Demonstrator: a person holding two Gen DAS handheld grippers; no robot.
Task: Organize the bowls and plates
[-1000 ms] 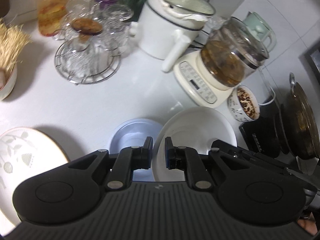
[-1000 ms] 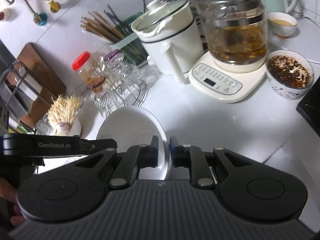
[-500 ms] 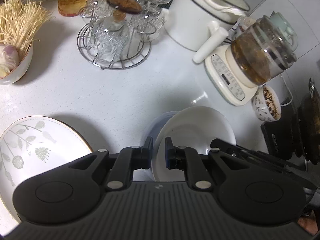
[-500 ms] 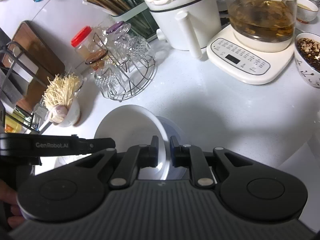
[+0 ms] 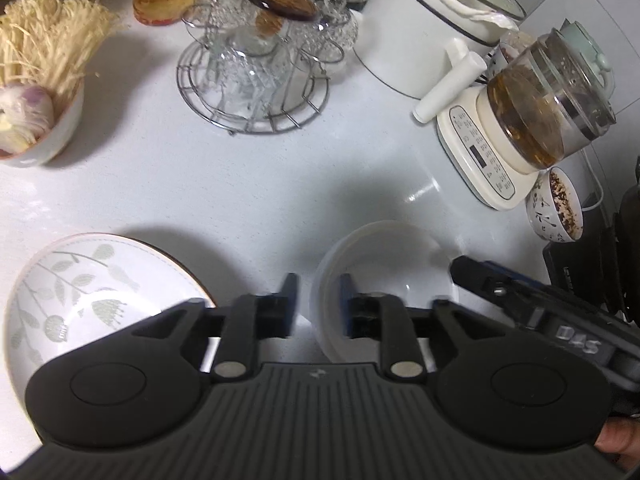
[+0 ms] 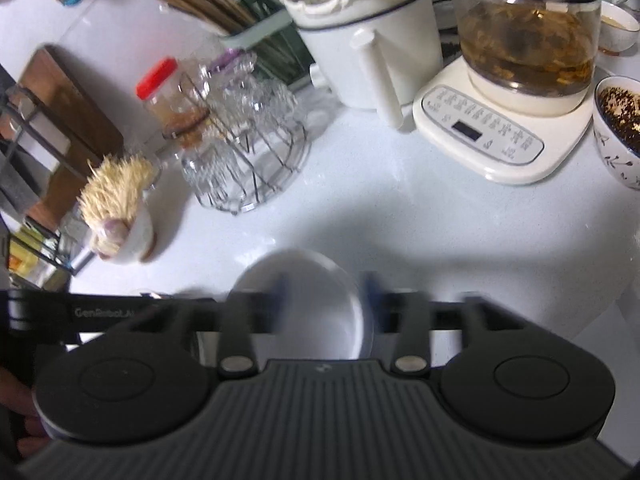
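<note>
Two grippers low over the white counter (image 5: 280, 184), both w/ fingers spread. Left gripper (image 5: 315, 298): fingers apart, straddling the near-left rim of the white bowl (image 5: 384, 264), one finger outside, one inside, rim sitting in the gap; can't tell if either pad touches it. Right gripper (image 6: 324, 300) in its own view: fingers spread wide and blurred, white bowl (image 6: 312, 308) between them, not pinched. Bowl sits on the counter btwn the two tools; right tool's black body pokes in at the bowl's right side in the left view. Can't tell if another dish lies under the bowl.

Left of me, leaf-print plate (image 5: 84, 292) flat on the counter, apart from the bowl, partly under my left gripper's body.

Further out: small bowl of enoki and garlic (image 5: 36, 80) at far left, wire rack of glass cups (image 5: 256, 68) mid-counter, patterned bowl of dark stuff (image 5: 556, 208) on the right beside the cream kettle base w/ glass pot (image 5: 520, 120).

Back row: white handled pot (image 5: 432, 28) w/ glass lid, red-capped jar (image 6: 168, 96), chopstick holder (image 6: 240, 28), wooden board (image 6: 60, 96) against the wall.
</note>
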